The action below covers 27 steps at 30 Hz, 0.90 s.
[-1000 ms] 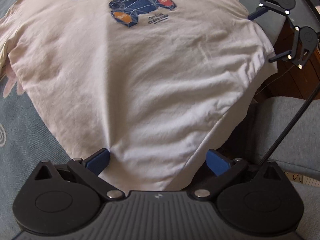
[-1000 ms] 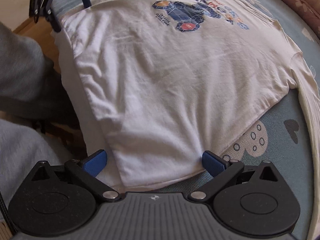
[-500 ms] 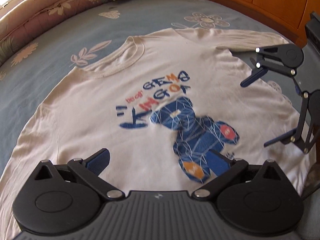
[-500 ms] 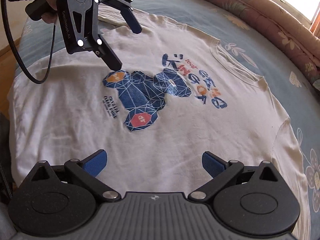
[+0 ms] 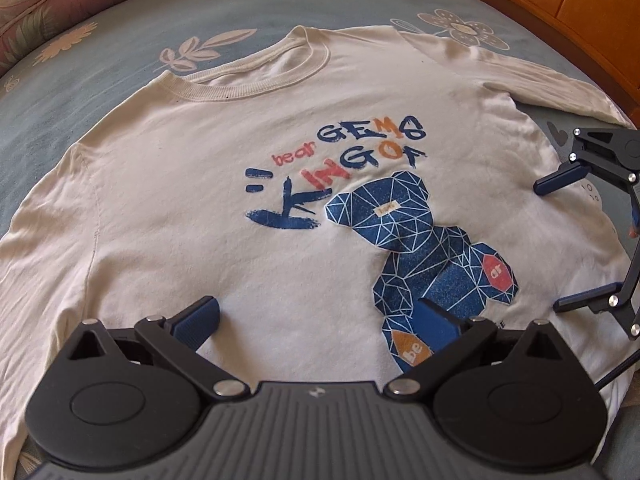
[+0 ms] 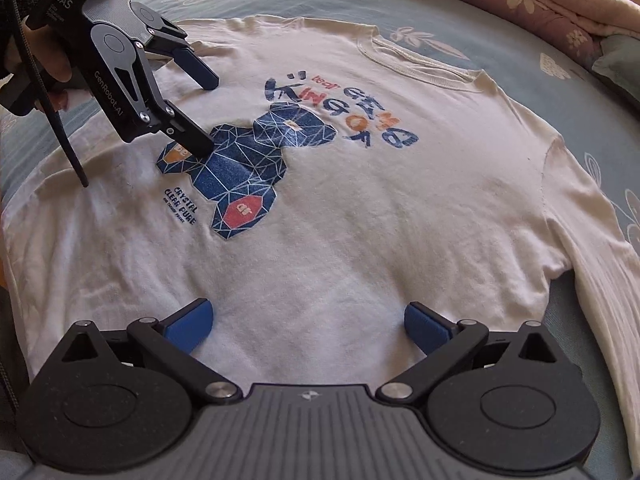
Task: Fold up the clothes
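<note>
- White shirt (image 5: 248, 184) lies flat, print up, on the bed (image 5: 120, 40), ready for folding.
- Left gripper (image 5: 316, 318) and right gripper (image 6: 308, 322) hover above it, jaws apart, holding nothing.

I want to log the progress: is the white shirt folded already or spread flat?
Spread flat. The white shirt lies front up on the bed, print, collar and sleeves showing, no fold.
</note>
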Motion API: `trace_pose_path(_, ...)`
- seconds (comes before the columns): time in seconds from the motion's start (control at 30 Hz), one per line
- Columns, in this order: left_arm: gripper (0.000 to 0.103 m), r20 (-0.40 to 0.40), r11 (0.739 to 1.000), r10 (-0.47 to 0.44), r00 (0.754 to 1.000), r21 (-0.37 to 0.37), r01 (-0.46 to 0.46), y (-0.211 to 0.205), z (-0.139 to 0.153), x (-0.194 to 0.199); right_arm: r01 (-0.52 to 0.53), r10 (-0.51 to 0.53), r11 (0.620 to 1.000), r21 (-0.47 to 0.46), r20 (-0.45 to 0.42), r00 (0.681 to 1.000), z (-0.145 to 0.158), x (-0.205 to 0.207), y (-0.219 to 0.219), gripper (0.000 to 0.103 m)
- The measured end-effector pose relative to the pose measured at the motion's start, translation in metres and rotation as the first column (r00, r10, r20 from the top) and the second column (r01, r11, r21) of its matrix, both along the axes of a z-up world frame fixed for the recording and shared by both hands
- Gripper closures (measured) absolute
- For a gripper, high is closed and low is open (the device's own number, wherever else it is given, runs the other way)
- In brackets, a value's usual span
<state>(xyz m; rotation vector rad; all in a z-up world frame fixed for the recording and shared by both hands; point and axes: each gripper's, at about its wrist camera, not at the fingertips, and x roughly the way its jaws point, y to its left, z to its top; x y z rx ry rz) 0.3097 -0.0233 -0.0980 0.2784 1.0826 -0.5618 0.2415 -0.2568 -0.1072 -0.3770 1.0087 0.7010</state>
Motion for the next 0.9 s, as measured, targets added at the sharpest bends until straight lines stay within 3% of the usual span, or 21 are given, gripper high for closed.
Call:
trace_pose_path(0.1,0.001,-0.005,0.999,0.038,0.999,-0.011,-0.039,-0.001,0.005,0.007,0.082,-0.082,0.997,-0.007,-0.014,0.997,0.005,-0.002,-0.010,0.000)
trace_pose_path(0.23,0.001,0.035,0.992,0.110,0.993,-0.071,-0.108,-0.005,0.016,0.024,0.230,-0.232,0.972,0.045,0.040,0.972,0.022,0.016,-0.018,0.000)
trace_pose_path(0.37,0.001,0.080,0.980,0.194,0.978,-0.066,-0.189,-0.006,0.019,0.049,0.326,-0.338,0.939,0.115,0.115,0.934,0.032,0.065,-0.017,0.000)
trace_pose_path(0.53,0.001,0.082,0.935,0.344,0.935,-0.121,-0.334,0.010,0.023,0.077,0.413,-0.445,0.891,0.190,0.183,0.877,0.037,0.136,-0.009,0.000)
trace_pose_path(0.73,0.001,0.035,0.873,0.473,0.880,-0.150,-0.464,0.029,0.012,0.089,0.512,-0.554,0.817,0.266,0.114,0.825,0.027,0.188,-0.006,0.000)
trace_pose_path(0.9,0.001,0.000,0.875,0.468,0.884,-0.141,-0.463,0.032,0.002,0.090,0.550,-0.581,0.793,0.263,0.055,0.812,0.012,0.211,0.002,0.000)
